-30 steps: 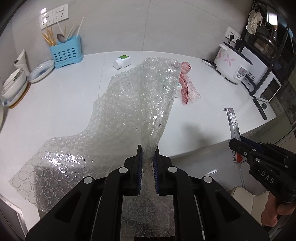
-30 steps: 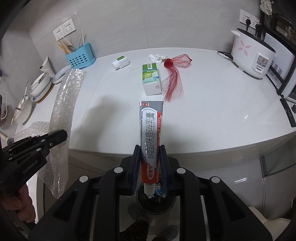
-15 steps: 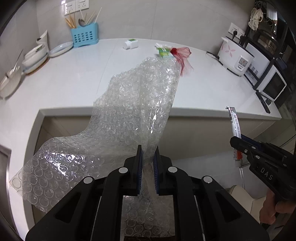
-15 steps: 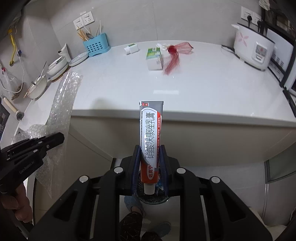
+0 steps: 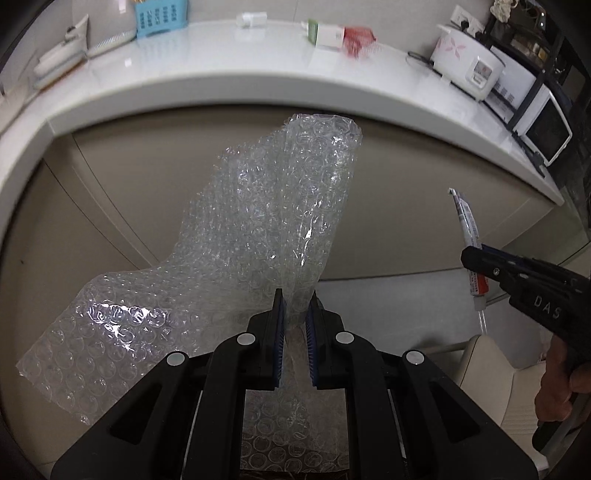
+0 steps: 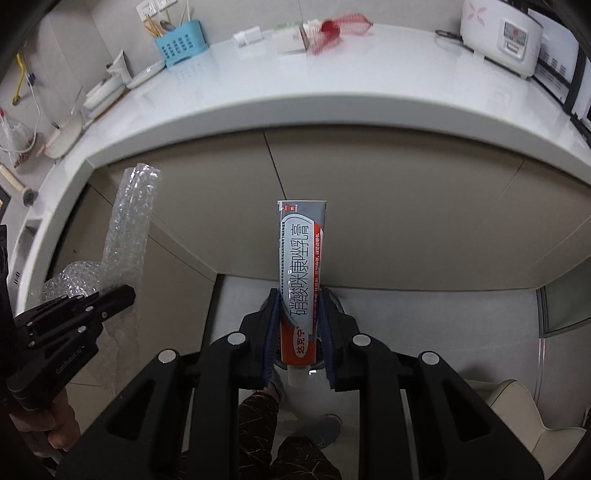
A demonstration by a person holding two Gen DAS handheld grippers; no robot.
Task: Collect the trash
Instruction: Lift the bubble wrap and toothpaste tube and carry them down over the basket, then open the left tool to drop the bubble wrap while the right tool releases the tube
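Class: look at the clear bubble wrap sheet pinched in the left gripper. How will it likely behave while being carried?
The clear bubble wrap sheet probably flops: it sags and folds beside the left gripper. Likely light, since a narrow pinch holds it. Its trailing corner could snag.

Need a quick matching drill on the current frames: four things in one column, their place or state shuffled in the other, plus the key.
Things
1. bubble wrap
2. ointment tube
3. rice cooker
4. blue utensil holder

Place or state
A. on the countertop, far right end
B. clamped in the right gripper, cap end toward the camera
C. on the countertop, left side near the wall
D. pinched in the left gripper, sheet hanging in front of the cabinet

Pairs: 1-D, 2-B, 3-A, 4-C
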